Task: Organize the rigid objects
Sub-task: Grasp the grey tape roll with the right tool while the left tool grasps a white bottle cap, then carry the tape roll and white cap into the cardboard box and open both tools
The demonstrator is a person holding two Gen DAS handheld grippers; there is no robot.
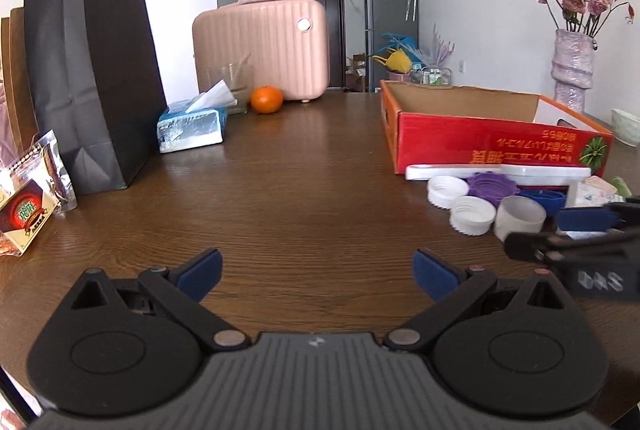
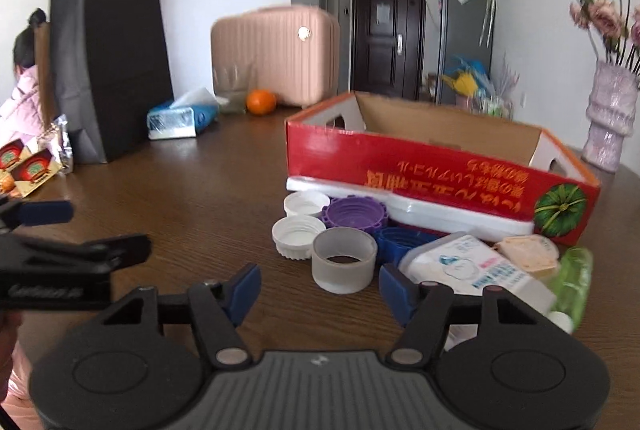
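- A living room with a dark wooden counter (image 1: 304, 182) carries everything.
- The red cardboard box (image 2: 440, 166) stands beyond the right tongs (image 2: 318, 292), apparently empty.
- A cluster of lids lies between box and right tongs; the translucent cap (image 2: 344, 262) sits just ahead of them.
- Both the left tongs (image 1: 318, 276) and the right are open, gripping nothing.
- This looks like the approach to a first pick: next, close on the cap and carry it to the box.

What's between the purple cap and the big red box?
A long white tray lies between the purple cap and the red box, seen in the right wrist view.
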